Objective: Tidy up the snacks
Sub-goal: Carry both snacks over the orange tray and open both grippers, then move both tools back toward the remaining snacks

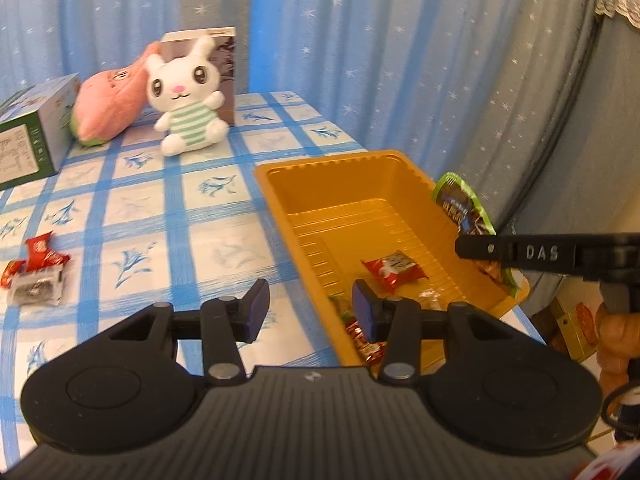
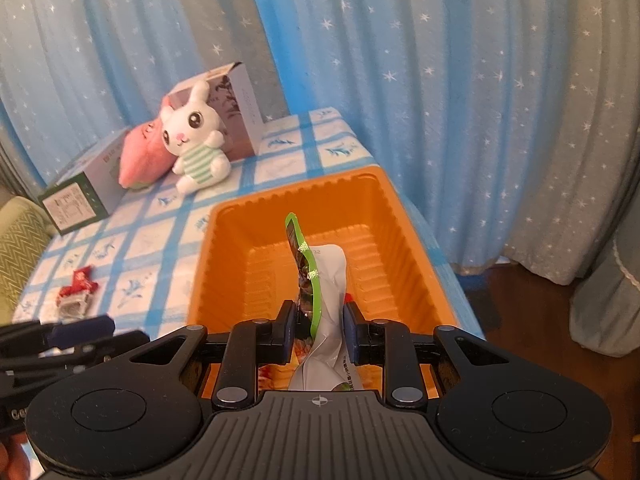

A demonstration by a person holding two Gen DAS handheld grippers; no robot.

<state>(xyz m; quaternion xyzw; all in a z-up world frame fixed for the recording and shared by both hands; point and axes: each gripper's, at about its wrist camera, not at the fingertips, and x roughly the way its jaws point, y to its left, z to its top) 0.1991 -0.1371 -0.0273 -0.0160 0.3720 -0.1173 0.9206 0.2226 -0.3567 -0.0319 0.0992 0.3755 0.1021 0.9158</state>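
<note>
Biggest first: the table (image 1: 168, 216) w/ its blue-check cloth carries everything; the orange tray (image 1: 280, 184) sits at its right edge, near you; it's thin moulded plastic, prob. light and apt to slide if nudged, so don't lean on its wall.

Your right gripper (image 2: 319, 332) is clamped on the green-edged snack pouch (image 2: 316, 292), held upright over the tray; pouch is soft, crinkly foil, light, likely slippery; the pads pinch it mid-body, which bends it; a grip nearer the sealed edge would prob. hold flatter.

Your left gripper (image 1: 306, 312) has its jaws apart w/ nothing between them, hovering at the tray's near-left corner; below it in the tray lie a red candy (image 1: 394, 270) and a few small wrappers (image 1: 360, 340), part hidden by the finger.

Still out on the cloth, well left of the tray: red wrapped candies (image 1: 40, 258) touching a clear-wrapped dark snack (image 1: 36, 290); small, light, easy to crush; take them across the middle.

Far end: green box (image 1: 28, 136), pink plush (image 1: 108, 108), rabbit plush (image 1: 188, 96), tall box (image 1: 224, 60); all well clear of your path; only the tray wall stands between the loose candies and their spot.
</note>
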